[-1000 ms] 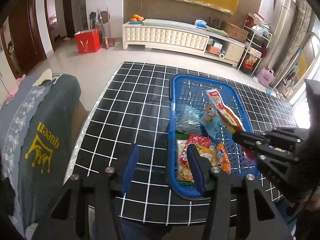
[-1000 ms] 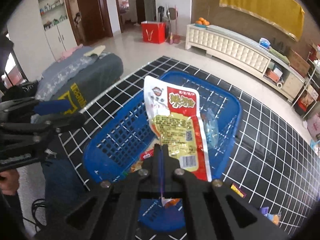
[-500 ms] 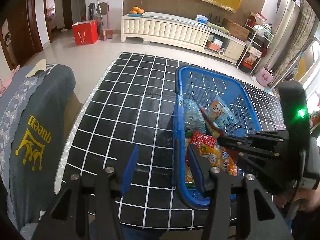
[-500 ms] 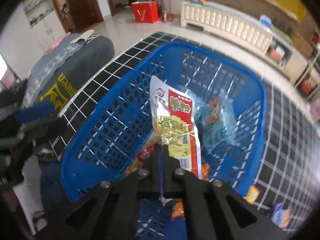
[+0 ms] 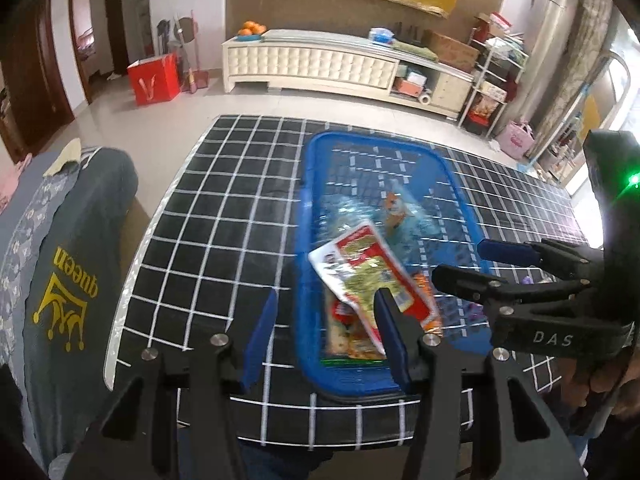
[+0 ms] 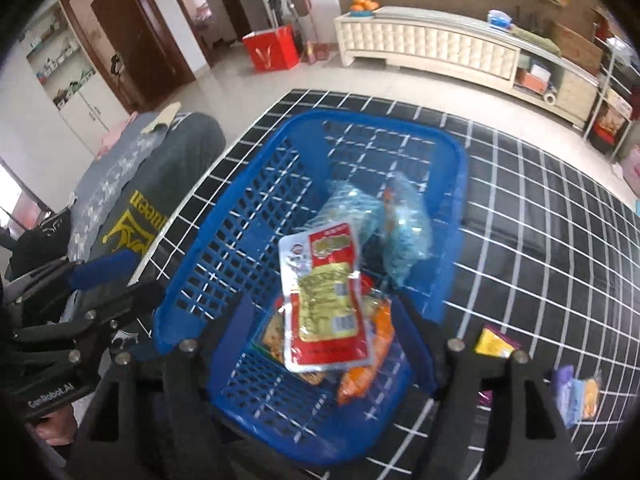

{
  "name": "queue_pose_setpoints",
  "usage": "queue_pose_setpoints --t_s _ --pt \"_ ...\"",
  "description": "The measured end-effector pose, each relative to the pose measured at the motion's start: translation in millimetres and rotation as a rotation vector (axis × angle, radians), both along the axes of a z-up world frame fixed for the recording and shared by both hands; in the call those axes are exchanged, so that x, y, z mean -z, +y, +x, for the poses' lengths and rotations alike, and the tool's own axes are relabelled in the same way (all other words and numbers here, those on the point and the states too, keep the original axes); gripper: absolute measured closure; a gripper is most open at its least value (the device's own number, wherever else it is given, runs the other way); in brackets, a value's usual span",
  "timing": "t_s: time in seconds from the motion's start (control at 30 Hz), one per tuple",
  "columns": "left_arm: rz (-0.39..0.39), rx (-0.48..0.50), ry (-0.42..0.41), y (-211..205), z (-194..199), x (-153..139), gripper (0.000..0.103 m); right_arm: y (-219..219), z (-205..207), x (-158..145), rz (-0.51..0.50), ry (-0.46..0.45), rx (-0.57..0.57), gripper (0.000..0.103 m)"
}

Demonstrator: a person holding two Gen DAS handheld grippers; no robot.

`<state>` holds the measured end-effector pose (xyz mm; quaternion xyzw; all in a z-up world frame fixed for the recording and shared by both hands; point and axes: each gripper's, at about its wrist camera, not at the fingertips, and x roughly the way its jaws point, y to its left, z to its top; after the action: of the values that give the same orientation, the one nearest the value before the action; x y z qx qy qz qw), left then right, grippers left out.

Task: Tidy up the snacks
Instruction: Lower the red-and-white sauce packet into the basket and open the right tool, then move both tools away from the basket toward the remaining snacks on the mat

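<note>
Snack pouch [image 6: 325,300], judged light, limp and slippery, lies released atop the packets in the blue basket [image 6: 256,216]; an edge seam is recommended for gripping. Right gripper [image 6: 320,344] is spread empty above the basket's near end, and left gripper [image 5: 324,336] is likewise held apart, empty.

Daylight even, fairly bright in both views. Strongest light from window [image 5: 600,120] at far right of left wrist view, blown out white. Pale floor [image 5: 160,120] reflects soft sheen. Glare on glossy surface [image 5: 224,216], brightest on silver edge. Shadows weak, diffuse. Fisheye bends grid lines, curves cabinet [image 6: 432,48]; black vignette in corners. Motion blur on snack packet [image 5: 368,276] and basket [image 5: 316,216] in left view; same packet sharper in right view. Near fingers [image 5: 260,328] soft. Green lamp [image 5: 633,179] flares.
</note>
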<state>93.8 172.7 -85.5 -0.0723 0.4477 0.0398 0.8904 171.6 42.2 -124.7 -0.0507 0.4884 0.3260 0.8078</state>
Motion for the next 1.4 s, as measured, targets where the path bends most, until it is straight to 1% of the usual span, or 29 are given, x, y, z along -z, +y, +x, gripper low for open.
queue_pose_setpoints --t_s 0.17,0.2,0.23,0.27,0.4,0.5,0.57,0.6,0.63,0.7,0.87,0.97,1.1,1.23,1.4 --pt "0.020 0.059 -0.019 -35 1 -11 0.055 -39 -4 -16 0.037 -0.030 0.043 0.025" --pt "0.024 0.070 -0.020 -42 1 -13 0.051 -48 -5 -19 0.040 -0.040 0.057 0.024" --pt "0.030 0.082 -0.025 -50 2 -15 0.043 -56 -6 -22 0.043 -0.047 0.069 0.024" --pt "0.036 0.092 -0.035 -57 1 -17 0.040 -68 -6 -25 0.046 -0.052 0.083 0.024" --pt "0.051 0.146 -0.059 -89 3 -26 0.033 -105 -9 -34 0.045 -0.084 0.142 0.022" --pt "0.057 0.187 -0.065 -114 6 -27 0.032 -136 -11 -38 0.043 -0.101 0.188 0.021" --pt "0.048 0.217 -0.057 -129 11 -25 0.030 -155 -12 -38 0.033 -0.105 0.210 0.021" --pt "0.048 0.233 -0.049 -139 13 -23 0.026 -164 -11 -38 0.020 -0.108 0.221 0.020" --pt "0.048 0.244 -0.040 -147 15 -21 0.024 -174 -11 -38 0.000 -0.112 0.235 0.020" --pt "0.043 0.268 -0.016 -163 21 -17 0.024 -190 -10 -36 -0.014 -0.123 0.251 0.020" --pt "0.036 0.317 -0.010 -199 30 -8 0.024 -229 -12 -27 -0.021 -0.112 0.293 0.015" --pt "0.030 0.330 0.008 -219 36 1 0.024 -247 -10 -14 -0.056 -0.086 0.326 0.014" --pt "0.030 0.345 0.048 -241 46 16 0.024 -269 -6 3 -0.062 -0.051 0.363 0.014" --pt "0.066 0.329 0.102 -255 57 38 0.024 -288 -2 20 -0.061 -0.022 0.387 0.014" --pt "0.088 0.341 0.156 -266 66 62 0.024 -302 3 44 -0.067 0.008 0.424 0.014"
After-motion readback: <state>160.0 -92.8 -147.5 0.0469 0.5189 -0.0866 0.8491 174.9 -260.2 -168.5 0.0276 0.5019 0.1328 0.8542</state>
